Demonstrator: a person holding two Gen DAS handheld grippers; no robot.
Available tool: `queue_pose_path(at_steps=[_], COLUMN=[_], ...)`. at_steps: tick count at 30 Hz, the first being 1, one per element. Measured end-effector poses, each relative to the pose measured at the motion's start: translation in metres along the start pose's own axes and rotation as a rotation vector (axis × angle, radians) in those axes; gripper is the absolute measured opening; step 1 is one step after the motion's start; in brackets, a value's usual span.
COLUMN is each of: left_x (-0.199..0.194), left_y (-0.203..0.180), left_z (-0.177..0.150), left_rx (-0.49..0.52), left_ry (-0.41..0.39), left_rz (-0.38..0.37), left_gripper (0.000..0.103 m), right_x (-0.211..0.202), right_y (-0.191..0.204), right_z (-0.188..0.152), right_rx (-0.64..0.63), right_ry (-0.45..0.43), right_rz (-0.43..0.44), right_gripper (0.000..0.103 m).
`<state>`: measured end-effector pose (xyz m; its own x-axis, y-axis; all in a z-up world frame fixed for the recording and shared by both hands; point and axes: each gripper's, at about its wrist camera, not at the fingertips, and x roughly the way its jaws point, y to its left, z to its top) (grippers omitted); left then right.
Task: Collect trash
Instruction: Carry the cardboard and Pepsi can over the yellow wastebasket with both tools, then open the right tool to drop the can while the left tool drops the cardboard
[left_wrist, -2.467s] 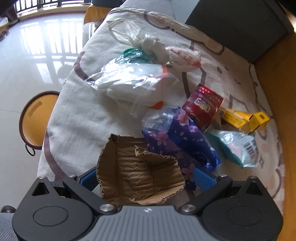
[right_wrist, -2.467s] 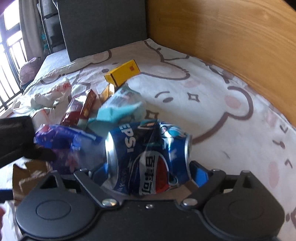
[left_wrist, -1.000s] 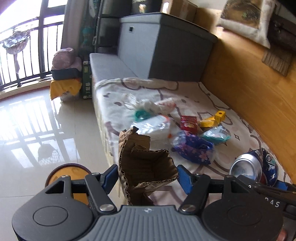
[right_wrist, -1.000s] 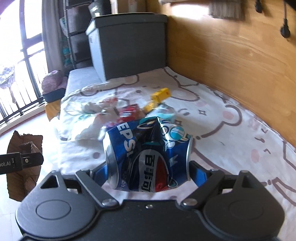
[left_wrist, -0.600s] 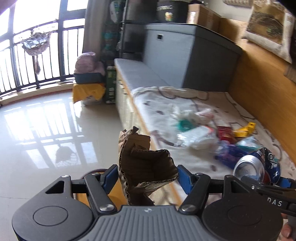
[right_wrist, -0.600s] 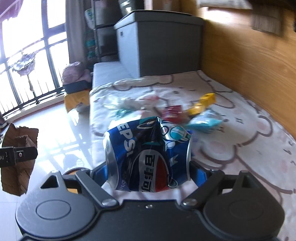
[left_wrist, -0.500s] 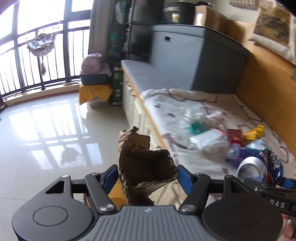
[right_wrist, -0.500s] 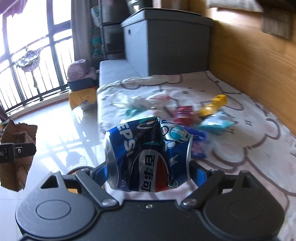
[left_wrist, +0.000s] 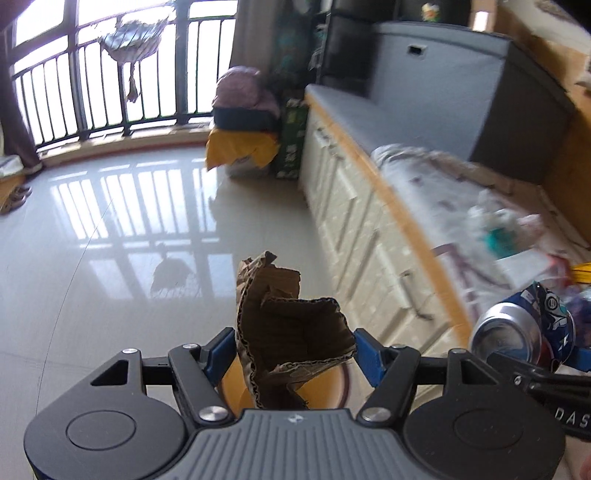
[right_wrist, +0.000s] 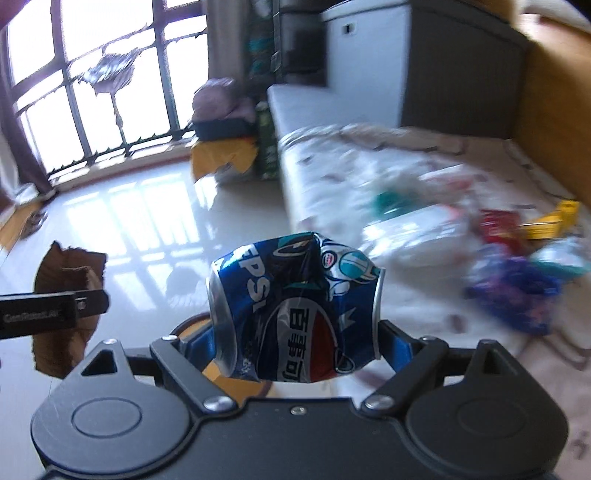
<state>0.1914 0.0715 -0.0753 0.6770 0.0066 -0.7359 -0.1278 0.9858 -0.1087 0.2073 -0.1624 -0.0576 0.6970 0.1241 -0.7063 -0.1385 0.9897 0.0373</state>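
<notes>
My left gripper (left_wrist: 293, 350) is shut on a torn piece of brown cardboard (left_wrist: 288, 328) and holds it over the floor beside the bed. My right gripper (right_wrist: 295, 339) is shut on a crushed blue Pepsi can (right_wrist: 293, 314); the can also shows at the right of the left wrist view (left_wrist: 524, 332). Below both grippers a round bin with an orange inside (right_wrist: 236, 380) shows partly, also in the left wrist view (left_wrist: 325, 387). The cardboard shows at the left of the right wrist view (right_wrist: 62, 295).
More trash lies blurred on the bed's white sheet (right_wrist: 332, 177): a purple flowered bag (right_wrist: 517, 291), a red packet (right_wrist: 498, 225), a yellow box (right_wrist: 550, 221), clear plastic bags (right_wrist: 417, 232). The glossy tiled floor (left_wrist: 110, 258) stretches to a balcony railing (left_wrist: 92, 81). A grey chest (left_wrist: 454, 85) stands behind.
Both grippers have swung left, away from the bed and out over the floor, each still holding its item. The bin now sits under the fingers.
</notes>
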Motion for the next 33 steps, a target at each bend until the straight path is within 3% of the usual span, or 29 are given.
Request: queue_pose_path(at_steps=[8, 14, 23, 33], left_x=[0.054, 0.098, 0.158, 0.21], left_y=[0.045, 0.069, 0.073, 0.074], left_z=[-0.027, -0.049, -0.067, -0.096], left_rx=[-0.018, -0.046, -0.03, -0.073], left_ry=[0.05, 0.106, 0.16, 0.215], left_rz=[0.055, 0.069, 0.053, 0.001], left_gripper=[0.069, 0.069, 0.069, 0.07], right_x=[0.077, 0.14, 0.216, 0.268], right_y=[0.055, 0.077, 0.073, 0.059], right_z=[-0.018, -0.039, -0.066, -0.079], right_rx=[-0.063, -0.103, -0.1, -0.073], right_ry=[0.122, 0.216, 0.322, 0.329], right_rz=[0.079, 0.09, 0.071, 0.124], right_gripper=[0.09, 0.09, 0.09, 0.09])
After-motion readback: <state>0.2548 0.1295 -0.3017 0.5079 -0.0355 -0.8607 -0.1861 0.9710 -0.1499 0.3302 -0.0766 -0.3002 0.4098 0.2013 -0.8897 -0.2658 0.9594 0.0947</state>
